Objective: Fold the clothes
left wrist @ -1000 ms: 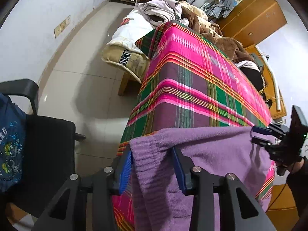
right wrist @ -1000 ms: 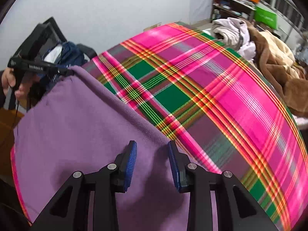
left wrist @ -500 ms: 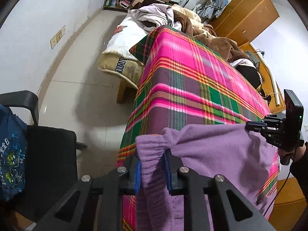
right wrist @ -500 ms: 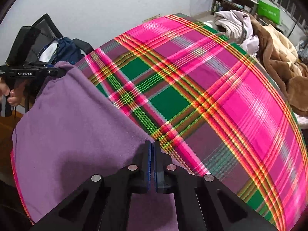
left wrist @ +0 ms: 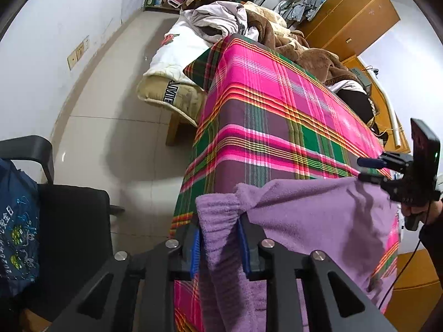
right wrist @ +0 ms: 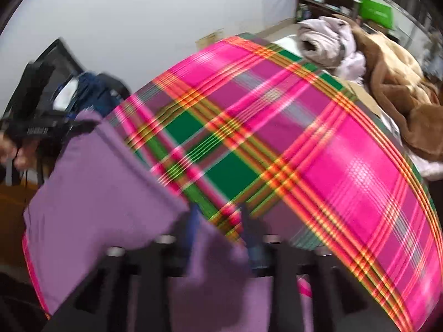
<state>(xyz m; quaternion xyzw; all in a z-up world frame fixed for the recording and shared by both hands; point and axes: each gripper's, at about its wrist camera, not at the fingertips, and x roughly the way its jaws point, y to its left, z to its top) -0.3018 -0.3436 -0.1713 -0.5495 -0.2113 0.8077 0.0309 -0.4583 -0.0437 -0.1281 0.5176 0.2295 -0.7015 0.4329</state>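
A purple garment (left wrist: 318, 215) is draped over the near edge of a table covered by a pink, green and purple plaid cloth (left wrist: 277, 116). In the left wrist view, the left gripper (left wrist: 218, 246) is seen with its two blue pads pressed against a ribbed band of the garment, which is bunched between the jaws and hangs down below them. Ahead of these jaws and to their right, the garment's top edge runs across to the right gripper (left wrist: 371, 170), whose jaws appear parted, with one finger at the fabric corner; whether the fabric is pinched there cannot be told from this view. In the right wrist view, which is blurred, the right gripper (right wrist: 218, 221) is shown with its jaws apart and purple fabric lying between and below them; a firm clamp cannot be confirmed. To the left of these jaws, the garment (right wrist: 105, 188) is stretched toward the left gripper (right wrist: 80, 126), held in a hand (right wrist: 16, 152). Beyond the jaws, the plaid cloth (right wrist: 318, 144) fills the view. Past the far end of the table, a brown blanket (right wrist: 401, 96) and a pale bundle of clothes (right wrist: 326, 38) are piled. Left of the left jaws, a black chair (left wrist: 63, 221) is located.
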